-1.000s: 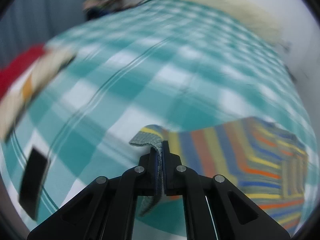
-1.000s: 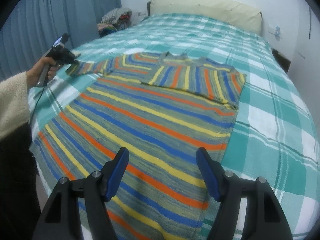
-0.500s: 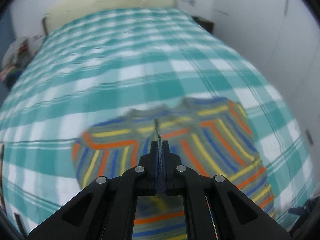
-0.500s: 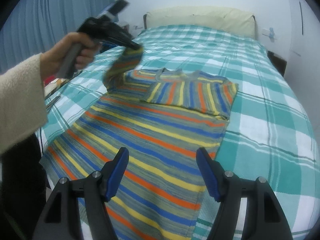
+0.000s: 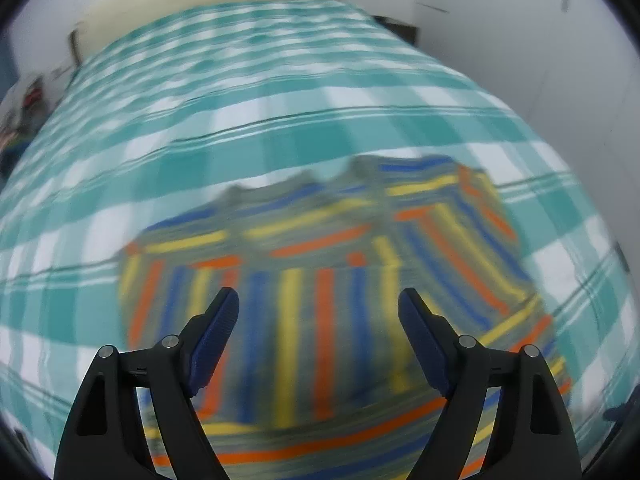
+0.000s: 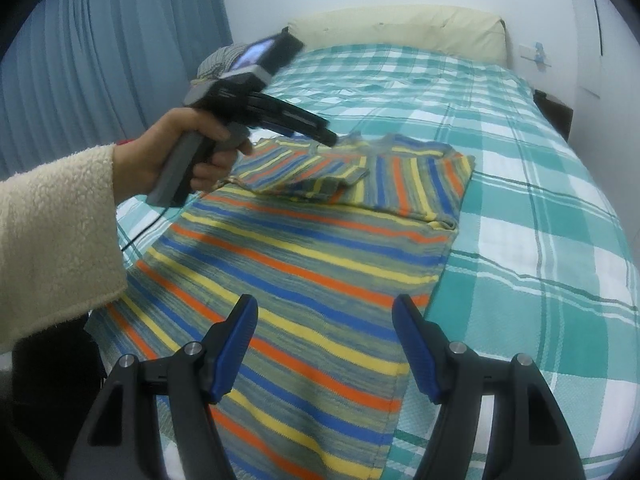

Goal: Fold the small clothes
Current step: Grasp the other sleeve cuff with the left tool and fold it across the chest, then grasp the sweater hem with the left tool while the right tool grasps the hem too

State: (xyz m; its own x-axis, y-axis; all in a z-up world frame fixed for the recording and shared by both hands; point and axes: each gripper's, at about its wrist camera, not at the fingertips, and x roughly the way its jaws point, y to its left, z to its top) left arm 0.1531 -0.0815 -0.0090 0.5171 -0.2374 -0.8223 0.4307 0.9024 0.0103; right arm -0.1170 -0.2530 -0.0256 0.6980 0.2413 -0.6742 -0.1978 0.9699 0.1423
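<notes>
- Since a second ago, the left hand-held gripper (image 6: 334, 141) has carried the left sleeve (image 6: 304, 172) from 9 o'clock across the sweater (image 6: 296, 272) toward the collar; its jaws are now opening, nothing between them.
- The right hand-held gripper (image 6: 324, 340) has not moved: it hovers over the hem at 6 o'clock, jaws well apart and empty.
- One striped sweater lies flat on the bed (image 6: 540, 208), collar toward 12 o'clock.
- Done, by my reading: two sleeves folded in across the chest, the right sleeve (image 6: 416, 180) under the left.
- Left: folding the body hem-to-collar, perhaps narrowing the sides.
- Counted: one sweater, two sleeves, two hand-held grippers, one pillow (image 6: 400, 24).
</notes>
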